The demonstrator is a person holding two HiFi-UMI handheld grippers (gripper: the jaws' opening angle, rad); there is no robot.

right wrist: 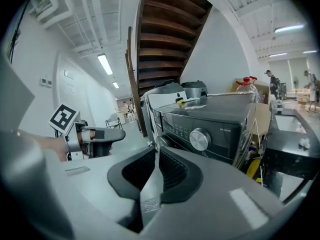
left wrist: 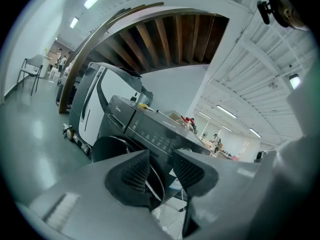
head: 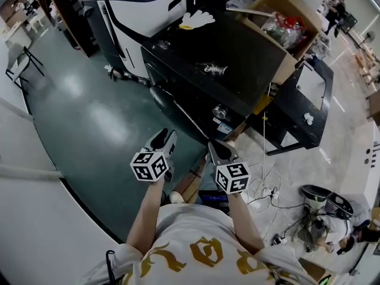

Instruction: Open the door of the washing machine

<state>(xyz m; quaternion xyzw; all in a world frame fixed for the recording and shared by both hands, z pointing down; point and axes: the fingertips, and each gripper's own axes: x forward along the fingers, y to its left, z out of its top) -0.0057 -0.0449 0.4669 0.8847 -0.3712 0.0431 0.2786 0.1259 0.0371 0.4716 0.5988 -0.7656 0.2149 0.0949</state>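
Note:
The black front-loading washing machine point(head: 225, 58) stands ahead of me; its control knob point(right wrist: 199, 139) shows in the right gripper view. Its round door point(head: 175, 110) is swung out toward me and shows edge-on as a thin curved rim. My right gripper point(head: 215, 148) is shut on that rim, and the thin silvery door edge point(right wrist: 154, 184) runs between its pads. My left gripper point(head: 161, 138) hangs open just left of the door, touching nothing. In the left gripper view the door point(left wrist: 112, 149) shows beyond the spread fingers point(left wrist: 135, 171).
A white and black appliance point(head: 142, 10) stands left of the washer. At the back right is a cardboard box point(head: 285, 22) with bottles. A black table point(head: 309, 105) is on the right. Cables and a power strip point(head: 267, 192) lie on the floor.

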